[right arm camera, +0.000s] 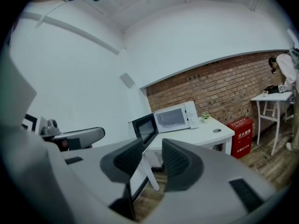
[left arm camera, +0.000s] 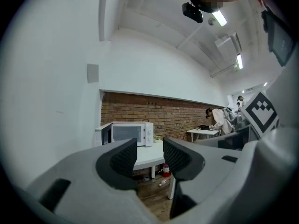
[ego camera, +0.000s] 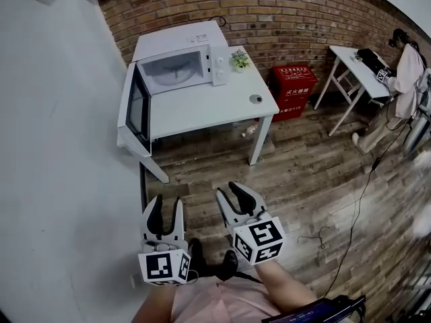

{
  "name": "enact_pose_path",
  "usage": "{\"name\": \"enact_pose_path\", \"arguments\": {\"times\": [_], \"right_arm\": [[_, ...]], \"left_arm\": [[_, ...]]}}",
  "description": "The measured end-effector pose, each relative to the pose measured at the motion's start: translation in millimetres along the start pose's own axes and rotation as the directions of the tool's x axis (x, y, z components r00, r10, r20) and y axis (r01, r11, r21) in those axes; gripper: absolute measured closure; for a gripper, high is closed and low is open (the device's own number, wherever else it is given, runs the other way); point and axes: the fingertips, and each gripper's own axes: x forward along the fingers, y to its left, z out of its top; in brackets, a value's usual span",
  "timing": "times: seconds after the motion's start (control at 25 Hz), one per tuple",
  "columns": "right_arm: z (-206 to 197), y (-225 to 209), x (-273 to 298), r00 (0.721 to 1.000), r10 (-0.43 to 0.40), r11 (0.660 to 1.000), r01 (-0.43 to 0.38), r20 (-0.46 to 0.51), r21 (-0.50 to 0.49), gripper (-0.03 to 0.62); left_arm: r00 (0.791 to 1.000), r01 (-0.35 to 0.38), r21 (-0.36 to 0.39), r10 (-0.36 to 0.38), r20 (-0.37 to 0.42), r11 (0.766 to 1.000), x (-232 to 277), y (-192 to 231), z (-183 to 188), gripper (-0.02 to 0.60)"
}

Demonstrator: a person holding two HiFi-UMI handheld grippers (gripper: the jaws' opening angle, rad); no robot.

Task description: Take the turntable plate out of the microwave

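A white microwave stands at the back left of a white table, well ahead of me. Its door hangs open to the left. Inside, the pale round turntable plate lies flat on the oven floor. My left gripper and right gripper hover side by side over the wooden floor, far short of the table. Both are open with nothing between their fingers. In the left gripper view the microwave shows beyond the parted jaws of the left gripper; in the right gripper view the microwave stands above the right gripper.
A small potted plant and a round grey item sit on the table. A red box stands against the brick wall, and a bottle lies under the table. At the right are a second white table, a person and floor cables.
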Motion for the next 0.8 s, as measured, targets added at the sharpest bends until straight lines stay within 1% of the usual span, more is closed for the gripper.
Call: {"name": "enact_pose_path", "arguments": {"times": [0.2,0.4,0.56,0.8], "right_arm": [[-5.5,-18.4,15.9,1.0,0.002,1.0,-0.001,-0.02,0.004,0.468],[-2.9,-30.7,55.1,0.999,0.016,1.0,-0.016,-0.038,-0.001,0.474],[3.9,-47.8,96.5,0.999,0.013,1.0,-0.013,-0.049,-0.009,0.484],[16.5,-72.1,183.7,0.998,-0.003,1.0,0.003,-0.065,0.0,0.5]], "left_arm": [[1.0,-0.009,-0.005,0.009,0.0,1.0,19.5,0.6,-5.0,0.4],[1.0,-0.014,-0.018,0.014,-0.001,1.0,52.9,16.9,-11.8,0.4],[1.0,-0.004,-0.027,0.004,0.004,1.0,97.2,31.6,-15.7,0.4],[0.999,0.034,-0.018,-0.034,0.009,0.999,176.0,68.1,-16.9,0.4]]}}
